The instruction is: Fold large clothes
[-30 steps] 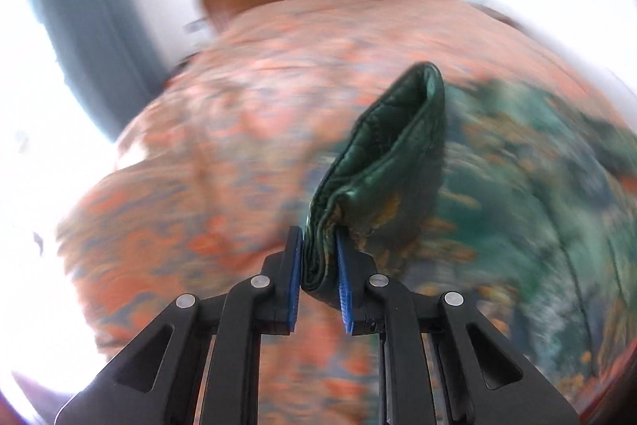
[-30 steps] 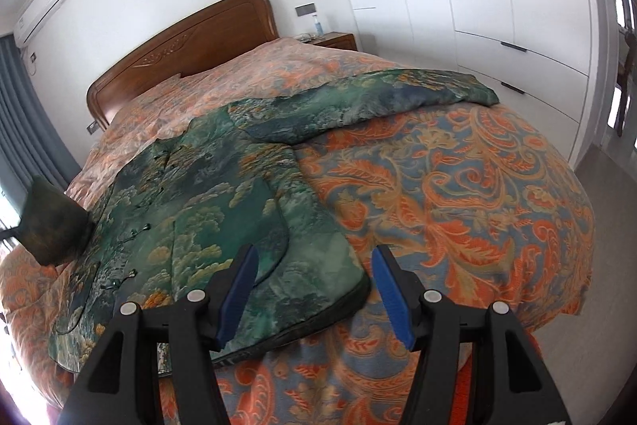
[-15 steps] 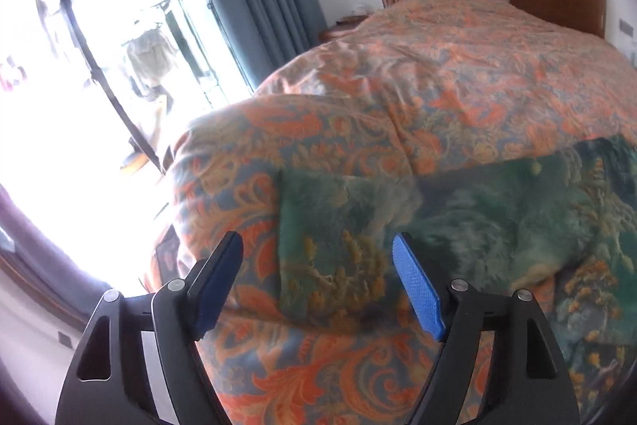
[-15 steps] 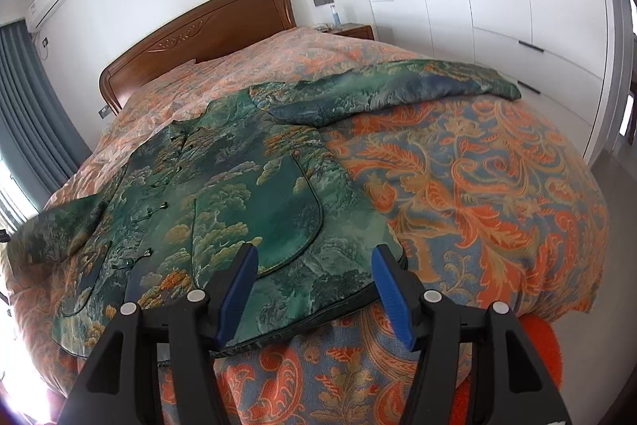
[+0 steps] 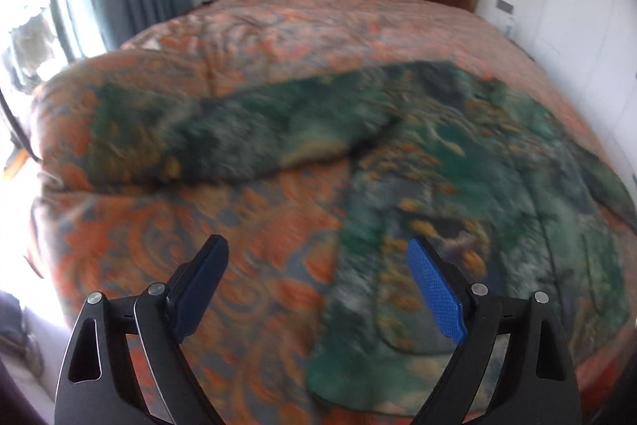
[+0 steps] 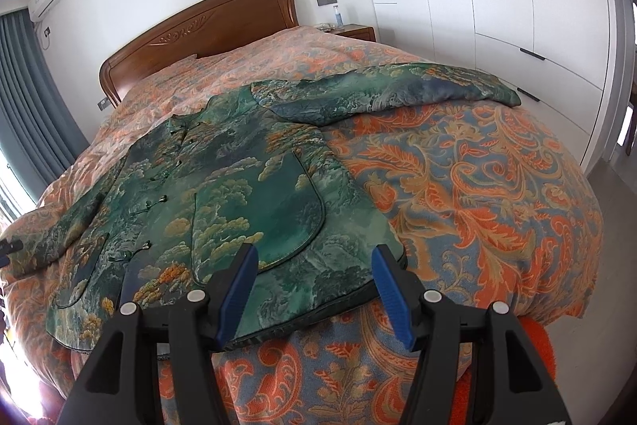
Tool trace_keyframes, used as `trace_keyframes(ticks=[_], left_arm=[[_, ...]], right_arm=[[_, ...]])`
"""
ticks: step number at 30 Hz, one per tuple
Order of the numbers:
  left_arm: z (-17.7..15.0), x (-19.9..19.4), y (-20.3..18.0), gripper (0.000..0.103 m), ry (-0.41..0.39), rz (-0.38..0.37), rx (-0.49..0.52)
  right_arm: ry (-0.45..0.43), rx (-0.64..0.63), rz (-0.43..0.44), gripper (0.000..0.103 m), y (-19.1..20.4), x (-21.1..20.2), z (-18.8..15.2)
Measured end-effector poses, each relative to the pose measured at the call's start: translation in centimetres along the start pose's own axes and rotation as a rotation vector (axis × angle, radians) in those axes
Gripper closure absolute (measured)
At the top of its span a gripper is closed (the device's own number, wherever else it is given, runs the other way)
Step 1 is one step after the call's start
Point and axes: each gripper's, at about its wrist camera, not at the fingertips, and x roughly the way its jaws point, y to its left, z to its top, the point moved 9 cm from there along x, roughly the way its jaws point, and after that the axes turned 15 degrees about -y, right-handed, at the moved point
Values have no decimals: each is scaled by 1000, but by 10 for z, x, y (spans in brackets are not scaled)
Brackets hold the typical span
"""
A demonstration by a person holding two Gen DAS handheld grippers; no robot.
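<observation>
Jacket [image 6: 223,210], green with a landscape pattern, lies flat and face up on the bed [image 6: 497,194], with both sleeves spread out to the sides. My left hand-held gripper [image 5: 318,285] is wide apart and holds nothing, above the lower edge near one sleeve [image 5: 199,142]. My right hand-held gripper [image 6: 314,285] is also apart and empty, just over the hem. I think the thick padded cloth may slip out if I pinch only a thin edge. The bedcover could also be caught together with the hem, because it lies directly under it.
</observation>
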Motion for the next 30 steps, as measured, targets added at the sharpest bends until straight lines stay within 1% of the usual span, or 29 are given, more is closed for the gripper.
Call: trace_keyframes(ticks=[1,3,6,8,10,13,15,17,19,20,22,23,24,25,26,27,28,29,30], left_arm=[[-6,0,-4,11,11,-18,-8],[-15,3,-2,11,31,-31,-11],[-29,8,8,11,70,-50,-24],[-39,10,13,11,97,-77,-34],[-52,14,13,11,129,-102,-30],[-70,19,3,11,164,-160,-7],[-80,25,-2,11,182,-171,5],[-88,34,-3,11,202,-165,9],[-95,41,-5,11,221,-170,3],[-98,43,-8,11,233,-185,-3],[-102,46,-13,12,246,-202,-4],[-103,46,-15,19,253,-209,1],[-105,45,-18,35,263,-224,4],[-108,44,-22,45,283,-248,0],[-110,43,-23,61,295,-249,4],[-111,42,-22,78,293,-214,35],[-112,41,-23,80,291,-212,52],[-112,39,-24,85,288,-213,59],[-111,36,-26,87,280,-211,68]], right_arm=[[-2,-1,-1,42,0,0,1],[-12,-6,-7,42,-3,-2,7],[-26,-22,-25,42,-11,-2,16],[-21,-27,-32,40,-21,2,22],[2,-17,-40,38,-36,9,27],[77,32,-37,38,-64,25,32],[135,47,-12,38,-73,35,29],[226,60,55,38,-75,47,20],[262,86,99,38,-76,53,15],[278,92,125,38,-73,56,12],[330,74,169,38,-66,64,2],[345,62,165,38,-65,68,-4],[361,59,173,38,-62,71,-9],[382,69,212,38,-55,74,-15],[397,77,243,38,-48,75,-19],[410,78,264,38,-42,76,-23],[411,55,269,48,-36,76,-25],[403,26,263,66,-32,76,-25],[392,-18,250,73,-29,76,-23]])
